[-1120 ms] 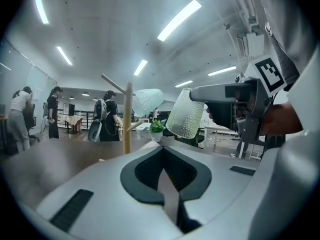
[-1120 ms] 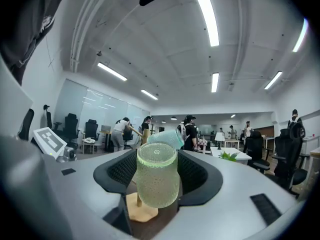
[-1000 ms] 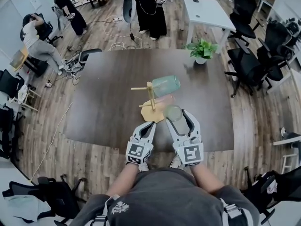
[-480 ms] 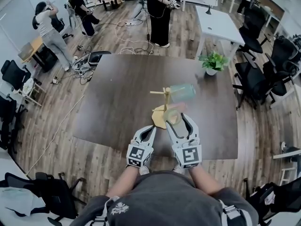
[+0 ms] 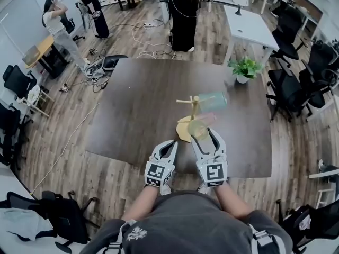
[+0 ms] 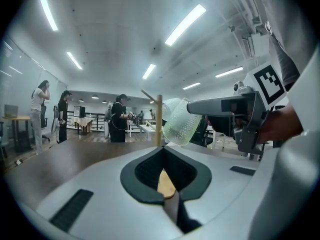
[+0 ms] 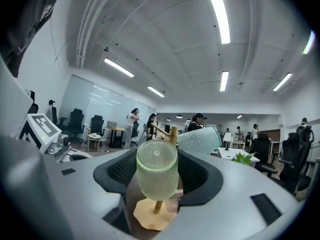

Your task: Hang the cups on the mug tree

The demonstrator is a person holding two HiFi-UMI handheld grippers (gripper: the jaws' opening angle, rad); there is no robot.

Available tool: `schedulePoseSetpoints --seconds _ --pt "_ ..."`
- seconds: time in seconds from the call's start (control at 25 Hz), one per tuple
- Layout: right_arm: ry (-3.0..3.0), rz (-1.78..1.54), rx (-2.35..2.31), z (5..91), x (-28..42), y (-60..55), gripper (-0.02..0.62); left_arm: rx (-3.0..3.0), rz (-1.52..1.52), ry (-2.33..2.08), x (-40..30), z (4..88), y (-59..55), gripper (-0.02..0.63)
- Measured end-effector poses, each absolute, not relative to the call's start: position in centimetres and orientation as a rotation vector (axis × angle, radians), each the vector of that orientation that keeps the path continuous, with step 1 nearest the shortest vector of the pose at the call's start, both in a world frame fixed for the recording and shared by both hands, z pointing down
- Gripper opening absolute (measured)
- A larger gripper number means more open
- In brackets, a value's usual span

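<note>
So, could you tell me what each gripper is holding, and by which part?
The right gripper holds the green cup by its dimpled side wall, one jaw on each side. The left gripper holds nothing; its jaws are together.

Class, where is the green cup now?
In the right gripper view, the green cup is held in the right gripper, just before the mug tree.

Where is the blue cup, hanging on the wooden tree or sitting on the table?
Hanging. The blue cup sits tipped sideways at the top of the mug tree, up off the table.
</note>
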State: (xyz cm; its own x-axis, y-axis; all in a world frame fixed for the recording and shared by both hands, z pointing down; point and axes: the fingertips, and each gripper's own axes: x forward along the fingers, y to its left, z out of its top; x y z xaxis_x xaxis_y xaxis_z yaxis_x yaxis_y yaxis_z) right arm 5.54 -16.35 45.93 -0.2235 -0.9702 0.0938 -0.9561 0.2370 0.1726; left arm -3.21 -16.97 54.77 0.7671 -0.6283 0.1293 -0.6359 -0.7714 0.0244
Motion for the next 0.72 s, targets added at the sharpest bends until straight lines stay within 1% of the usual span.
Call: schedulePoseSetpoints --seconds 0.72 --pt "-2.179 -0.078 1.846 50.0 5.4 -18.3 0.273 2.855 0.159 -1.09 -6.0 54.9 -17.5 0.005"
